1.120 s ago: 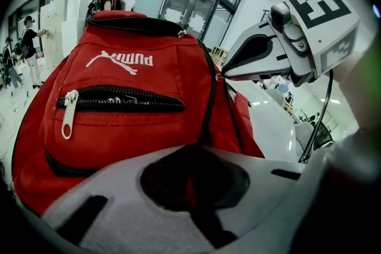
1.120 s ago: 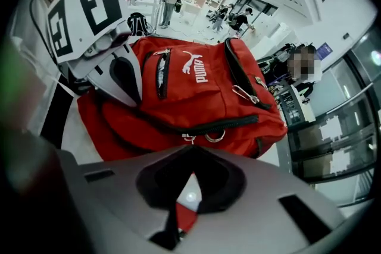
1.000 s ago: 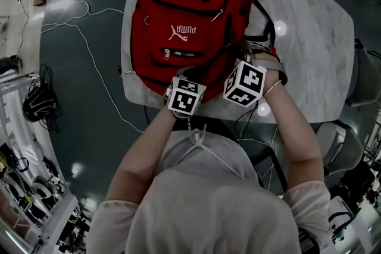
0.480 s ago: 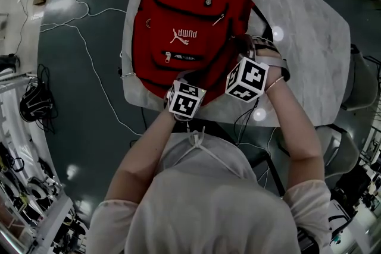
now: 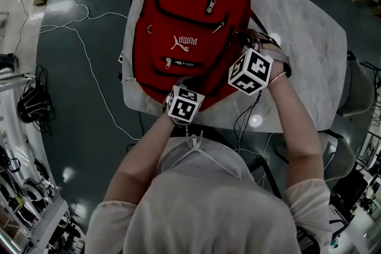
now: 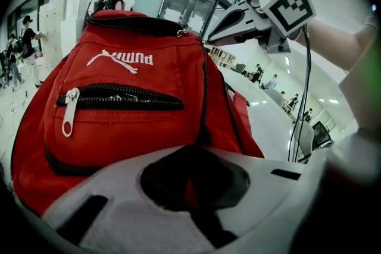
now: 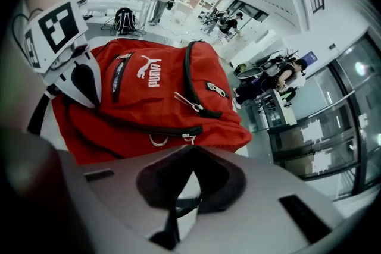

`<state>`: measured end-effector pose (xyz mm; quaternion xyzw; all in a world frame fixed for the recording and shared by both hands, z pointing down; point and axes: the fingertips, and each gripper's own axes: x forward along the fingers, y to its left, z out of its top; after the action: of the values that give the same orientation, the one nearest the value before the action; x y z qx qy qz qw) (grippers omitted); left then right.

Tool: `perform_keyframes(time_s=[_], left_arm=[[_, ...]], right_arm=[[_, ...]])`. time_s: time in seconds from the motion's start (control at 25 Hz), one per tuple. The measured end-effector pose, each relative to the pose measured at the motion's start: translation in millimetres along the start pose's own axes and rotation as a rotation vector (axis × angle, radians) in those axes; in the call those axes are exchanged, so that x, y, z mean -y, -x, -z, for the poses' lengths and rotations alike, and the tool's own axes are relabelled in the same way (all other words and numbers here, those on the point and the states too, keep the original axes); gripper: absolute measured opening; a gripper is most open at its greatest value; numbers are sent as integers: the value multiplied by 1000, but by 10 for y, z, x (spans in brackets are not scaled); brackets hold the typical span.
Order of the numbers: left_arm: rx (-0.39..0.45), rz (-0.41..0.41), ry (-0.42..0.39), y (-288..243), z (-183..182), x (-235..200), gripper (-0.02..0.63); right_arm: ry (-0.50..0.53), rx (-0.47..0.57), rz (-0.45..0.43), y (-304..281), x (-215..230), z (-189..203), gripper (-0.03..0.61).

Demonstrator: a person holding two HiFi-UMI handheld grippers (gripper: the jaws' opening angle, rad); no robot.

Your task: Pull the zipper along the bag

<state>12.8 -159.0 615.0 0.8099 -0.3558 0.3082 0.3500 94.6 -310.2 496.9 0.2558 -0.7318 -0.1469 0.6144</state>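
A red backpack [image 5: 190, 33] with a white logo lies flat on a pale table [image 5: 309, 44]. At the bag's near edge, my left gripper [image 6: 196, 157] is shut on a fold of red fabric. My right gripper [image 7: 191, 154] is at the bag's right side, shut on a thin black strap-like pull; I cannot tell if it is a zipper pull. In the right gripper view a black zipper line [image 7: 137, 119] runs along the bag's side, with a small slider [image 7: 189, 138] and a metal ring [image 7: 158, 140] just beyond the jaws. A front pocket's zipper [image 6: 119, 97] is closed, its silver pull [image 6: 68, 113] hanging.
Black shoulder straps [image 5: 262, 30] lie on the table at the bag's right. A white cable [image 5: 89, 44] trails across the dark floor to the left. A grey chair [image 5: 360, 86] stands right of the table. People stand far off in the room.
My right gripper has moved away from me along the bag's right side. The left gripper has stayed at the near edge.
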Motion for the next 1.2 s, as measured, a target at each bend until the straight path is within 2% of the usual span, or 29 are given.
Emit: perform_keyframes(time_s=[0.2,0.36,0.44,0.64,0.96,1.04,1.2], left_arm=[[2,6,2,-7,-13,-9,20],[5,3,-2,-5,-5,-21,20],[2,3,-7,-2,0,-25,20],[1,4,-4,10,2,-27,20],[19,-19,-22,42,-19,-9,20],[50,-35,-31,138,-98,-14,21],[205,-104,-58,490,-470,-56,21]], right_arm=[[-62,8,-11,-69,89,23,26],[-168,16,-66,-104,65,24,28],[-166,8,-75,-107,51,23,28],[-143,10,-12,-131,54,58,31],[-305,103,64,144,113,112,31],[-343,145,83,279,97,68,31],[-425,247,131,605,40,-81,29]])
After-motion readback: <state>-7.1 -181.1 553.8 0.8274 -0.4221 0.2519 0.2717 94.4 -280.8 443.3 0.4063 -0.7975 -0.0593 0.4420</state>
